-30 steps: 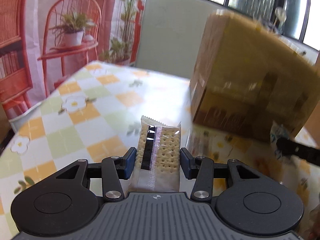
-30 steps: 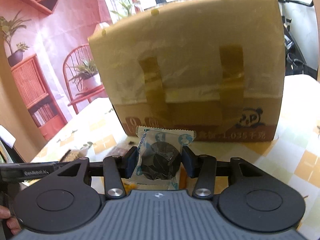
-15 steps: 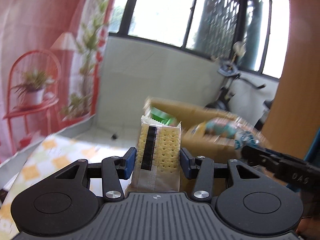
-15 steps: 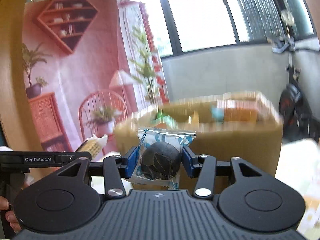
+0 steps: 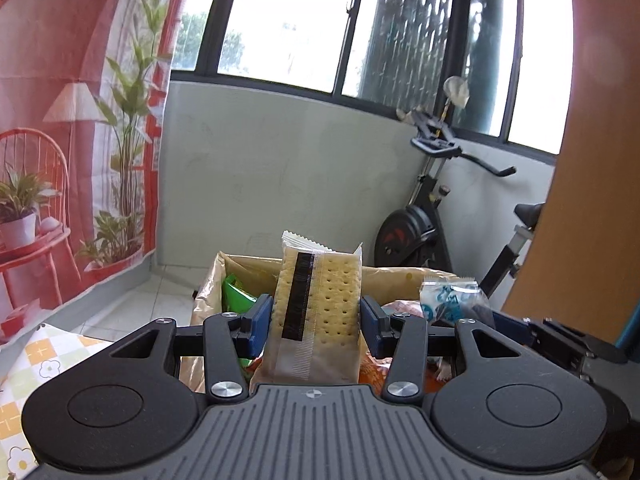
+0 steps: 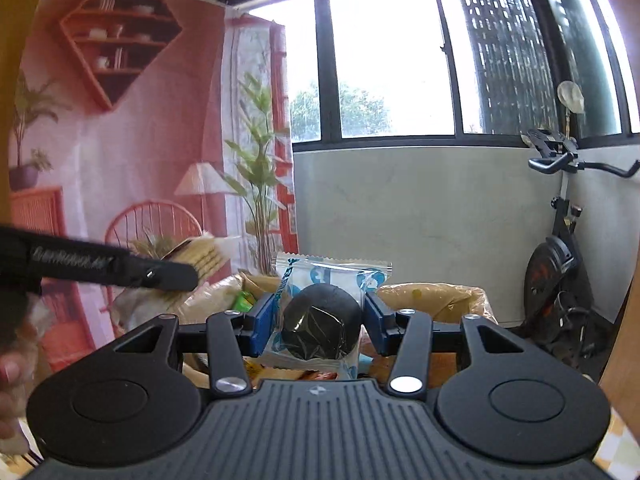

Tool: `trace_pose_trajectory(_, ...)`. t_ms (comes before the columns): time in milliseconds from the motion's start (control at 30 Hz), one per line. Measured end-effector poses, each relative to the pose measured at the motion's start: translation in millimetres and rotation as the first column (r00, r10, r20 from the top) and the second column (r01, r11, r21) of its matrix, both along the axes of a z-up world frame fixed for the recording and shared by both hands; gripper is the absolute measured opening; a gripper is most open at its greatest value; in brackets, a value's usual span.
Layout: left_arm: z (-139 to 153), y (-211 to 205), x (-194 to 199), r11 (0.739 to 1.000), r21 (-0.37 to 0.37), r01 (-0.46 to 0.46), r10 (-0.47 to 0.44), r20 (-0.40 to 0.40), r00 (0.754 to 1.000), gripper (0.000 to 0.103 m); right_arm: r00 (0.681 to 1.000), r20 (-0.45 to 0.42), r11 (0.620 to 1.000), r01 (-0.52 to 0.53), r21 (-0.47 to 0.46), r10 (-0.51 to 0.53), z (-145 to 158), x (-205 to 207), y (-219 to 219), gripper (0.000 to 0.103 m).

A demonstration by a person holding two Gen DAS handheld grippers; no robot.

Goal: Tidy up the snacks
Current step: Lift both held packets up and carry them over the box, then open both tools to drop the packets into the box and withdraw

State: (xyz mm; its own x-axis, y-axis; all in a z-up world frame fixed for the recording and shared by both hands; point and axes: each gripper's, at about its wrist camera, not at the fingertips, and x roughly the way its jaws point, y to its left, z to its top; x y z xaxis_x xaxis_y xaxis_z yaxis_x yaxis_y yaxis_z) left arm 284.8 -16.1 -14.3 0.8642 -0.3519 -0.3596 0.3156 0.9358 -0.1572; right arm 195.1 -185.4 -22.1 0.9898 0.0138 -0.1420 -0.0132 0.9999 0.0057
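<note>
The left claw [image 5: 316,326] is partly closed, its blue pads pressing both long edges of a clear-wrapped cracker pack [image 5: 320,304], which stands upright between them. The right claw [image 6: 316,322] grips a round dark cookie in a blue-and-white wrapper [image 6: 320,320], pads pressed against its sides. Both snacks are held in the air just above the open top of a cardboard box [image 5: 236,266], with the cracker pack toward its left part and the cookie nearer its middle.

In the left wrist view the right claw shows at the right edge, the cookie wrapper [image 5: 452,294] visible but the cookie itself mostly hidden. In the right wrist view the left claw's finger [image 6: 112,270] crosses the left side, blurred, with the cracker pack [image 6: 204,254] only a pale smear.

The box's contents are largely covered by the claws: a green packet [image 5: 236,294] and orange wrappers peek out, too cut off to identify. A corner of the checked table [image 5: 60,356] shows at lower left. A fingertip [image 6: 10,372] is cut by the frame edge. An exercise bike [image 5: 432,216] stands behind the box.
</note>
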Motion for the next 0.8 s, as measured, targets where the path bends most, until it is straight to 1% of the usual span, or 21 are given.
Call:
trace_pose_trajectory(67,-4,-4,9,1.0,0.015,-0.005,0.006,-0.012,1.0,0.05,1.0,-0.014,1.0,-0.005,0.014,0.005,-6,9,-3,0.05)
trace_pose_trajectory(167,-9,-6,9,0.999,0.054,-0.009,0.009,-0.015,1.0,0.05,0.999,-0.031,1.0,-0.014,0.014,0.014,-14,18,-6,0.05)
trace_pose_trajectory(233,-11,-3,11,0.998,0.062,0.002,0.0,-0.03,1.0,0.05,0.999,-0.04,1.0,-0.018,0.007,0.018,-19,22,-6,0.05)
trace_pose_trajectory(300,-16,0,12,0.998,0.058,0.008,-0.005,-0.063,0.998,0.05,0.999,-0.049,1.0,-0.013,-0.007,0.013,-23,26,-4,0.05)
trace_pose_trajectory(333,-18,4,13,0.998,0.056,0.008,-0.004,-0.076,0.997,0.052,0.998,-0.058,1.0,-0.009,-0.01,0.009,-25,27,-4,0.051)
trace_pose_trajectory(367,-19,7,12,0.999,0.054,0.007,-0.003,-0.078,0.997,0.056,0.998,-0.065,1.0,-0.006,-0.011,0.005,-26,26,-3,0.053)
trace_pose_trajectory(433,-17,14,8,0.999,0.053,-0.011,0.014,-0.061,0.998,0.064,0.997,-0.071,1.0,-0.004,-0.019,0.003,-26,23,-2,0.054)
trace_pose_trajectory(500,-14,19,4,0.998,0.053,-0.018,0.021,-0.052,0.998,0.065,0.997,-0.074,1.0,-0.009,-0.03,0.006,-26,20,0,0.064)
trace_pose_trajectory(567,-10,21,-2,0.998,0.057,-0.018,0.021,-0.047,0.999,0.065,0.997,-0.073,0.999,0.0,-0.035,-0.002,-26,15,1,0.068)
trace_pose_trajectory(700,-2,25,-18,0.996,0.088,-0.014,0.017,-0.023,1.0,0.065,0.998,-0.064,1.0,0.012,0.012,-0.011,-20,3,-2,0.068)
trace_pose_trajectory(800,1,30,-32,0.995,0.097,-0.009,0.01,-0.018,1.0,0.065,0.999,-0.052,0.999,0.017,0.043,-0.015,-17,-11,-3,0.068)
